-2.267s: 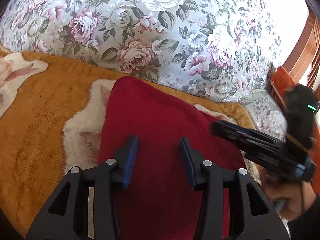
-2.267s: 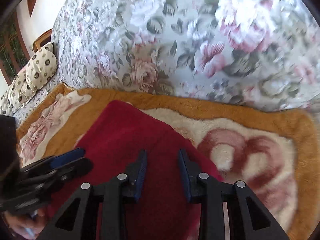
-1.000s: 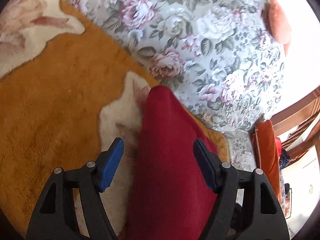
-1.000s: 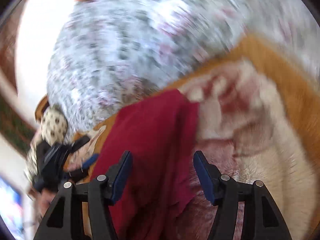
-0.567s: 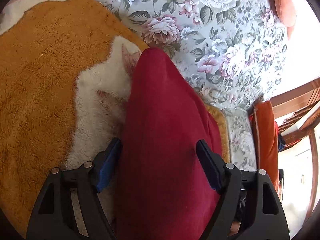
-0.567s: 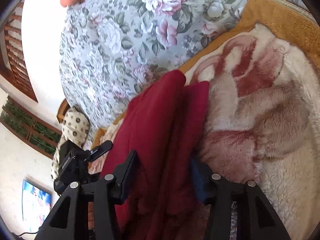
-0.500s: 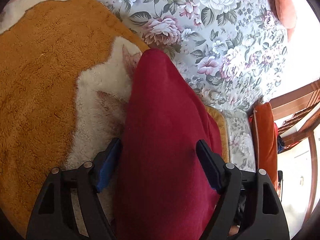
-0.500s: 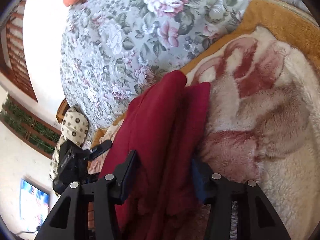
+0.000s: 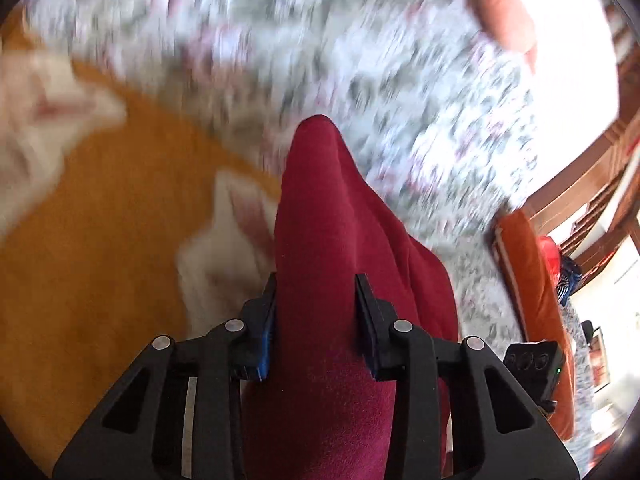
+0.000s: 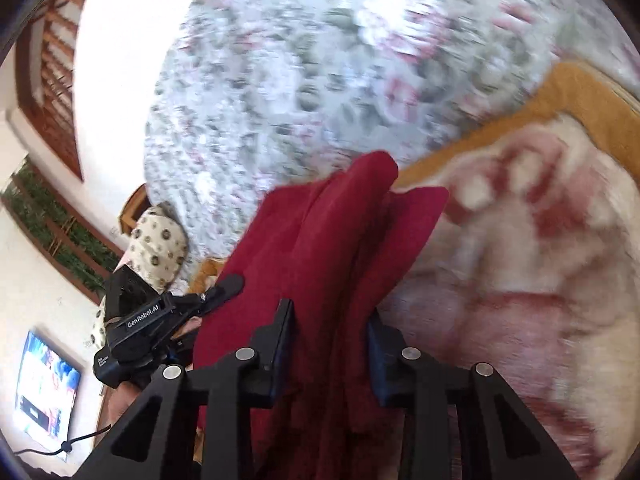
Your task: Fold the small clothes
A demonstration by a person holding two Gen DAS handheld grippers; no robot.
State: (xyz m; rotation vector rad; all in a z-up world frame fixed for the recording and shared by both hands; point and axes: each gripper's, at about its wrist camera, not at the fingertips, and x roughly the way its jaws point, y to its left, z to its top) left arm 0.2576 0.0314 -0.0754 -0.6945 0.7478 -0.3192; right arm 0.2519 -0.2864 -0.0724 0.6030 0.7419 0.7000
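Now you are lifting the soft dark-red garment (image 9: 320,248) off the orange plush blanket (image 9: 92,240), beside the floral cushion (image 9: 320,40). Both the left gripper (image 9: 316,320) and right gripper (image 10: 330,344) have just been closing and are clamping bunched cloth. Loose layers could slip, skewing the fold. Only the right view is showing a second layer trailing.

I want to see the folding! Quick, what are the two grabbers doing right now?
Left gripper: just closed, pinching the red cloth.
Right gripper: just closed, pinching the same red cloth.
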